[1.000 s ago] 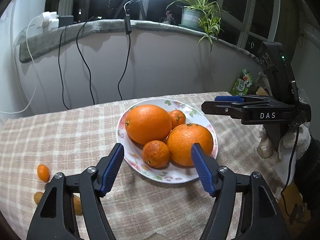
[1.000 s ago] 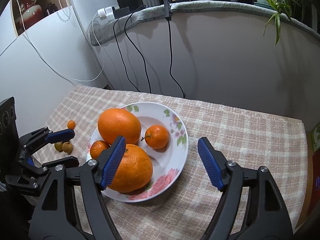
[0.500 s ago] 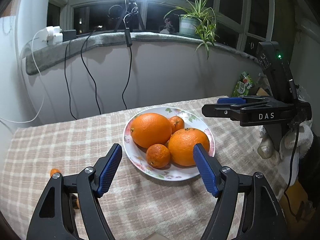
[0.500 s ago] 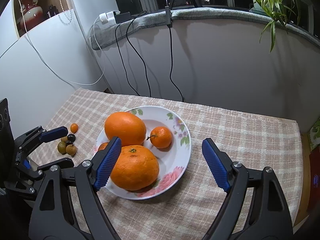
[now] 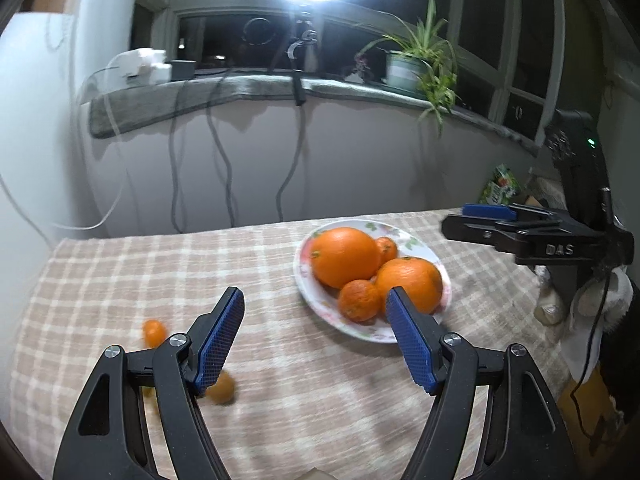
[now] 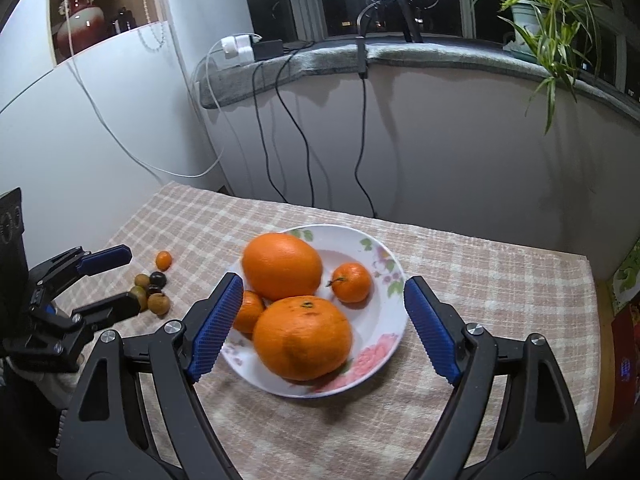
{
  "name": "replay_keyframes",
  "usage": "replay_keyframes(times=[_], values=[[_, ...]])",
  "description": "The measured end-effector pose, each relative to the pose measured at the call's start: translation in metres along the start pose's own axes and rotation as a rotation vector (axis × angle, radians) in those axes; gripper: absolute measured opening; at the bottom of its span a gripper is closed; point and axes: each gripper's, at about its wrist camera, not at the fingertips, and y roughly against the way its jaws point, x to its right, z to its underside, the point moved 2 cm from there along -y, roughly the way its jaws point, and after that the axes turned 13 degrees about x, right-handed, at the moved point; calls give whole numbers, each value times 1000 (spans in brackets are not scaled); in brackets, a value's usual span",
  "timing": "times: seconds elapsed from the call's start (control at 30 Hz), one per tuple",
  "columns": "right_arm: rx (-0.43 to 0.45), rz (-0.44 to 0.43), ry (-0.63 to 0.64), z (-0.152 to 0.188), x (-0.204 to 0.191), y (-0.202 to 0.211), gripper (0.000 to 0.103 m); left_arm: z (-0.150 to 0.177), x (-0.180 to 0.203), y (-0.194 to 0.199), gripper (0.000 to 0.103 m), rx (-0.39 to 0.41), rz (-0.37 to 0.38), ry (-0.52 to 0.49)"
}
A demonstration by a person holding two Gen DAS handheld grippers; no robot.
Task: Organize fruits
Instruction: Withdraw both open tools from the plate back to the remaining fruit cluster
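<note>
Orange kumquat (image 5: 154, 332) and small brown fruits (image 6: 159, 303) lie loose on the checked surface (image 5: 120, 272) beside the plate (image 6: 376, 340); both empty hand-held grippers, left (image 5: 316, 334) and right (image 6: 320, 322), gape, so pinch each small fruit gently.

One floral plate (image 6: 384, 256) holds two large oranges (image 6: 282, 266) and two small mandarins (image 6: 352, 282); six little fruits (image 6: 158, 303) lie beside it.

Two handheld black grippers with blue ribbed pads are held side by side, both angled downward. The left gripper (image 5: 314, 334) has its jaws spread wide with nothing between them. The right gripper (image 6: 322, 322) has just been opening its jaws, which also stand wide with nothing gripped. Its handle sits in a light-gloved hand (image 5: 600, 300) with a dark sleeve.
</note>
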Motion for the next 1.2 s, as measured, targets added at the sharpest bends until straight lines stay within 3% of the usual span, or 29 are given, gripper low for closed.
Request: replay_keyframes(times=[0.27, 0.67, 0.93, 1.2], values=[[23, -66, 29, 1, -34, 2, 85, 11, -49, 21, 74, -1, -102, 37], [-54, -187, 132, 19, -97, -16, 85, 33, -125, 52, 72, -24, -223, 155], [-97, -252, 167, 30, -130, -33, 84, 47, -131, 56, 61, -50, -203, 181], [-171, -306, 196, 47, -153, -57, 72, 62, -121, 45, 47, -104, -142, 182]])
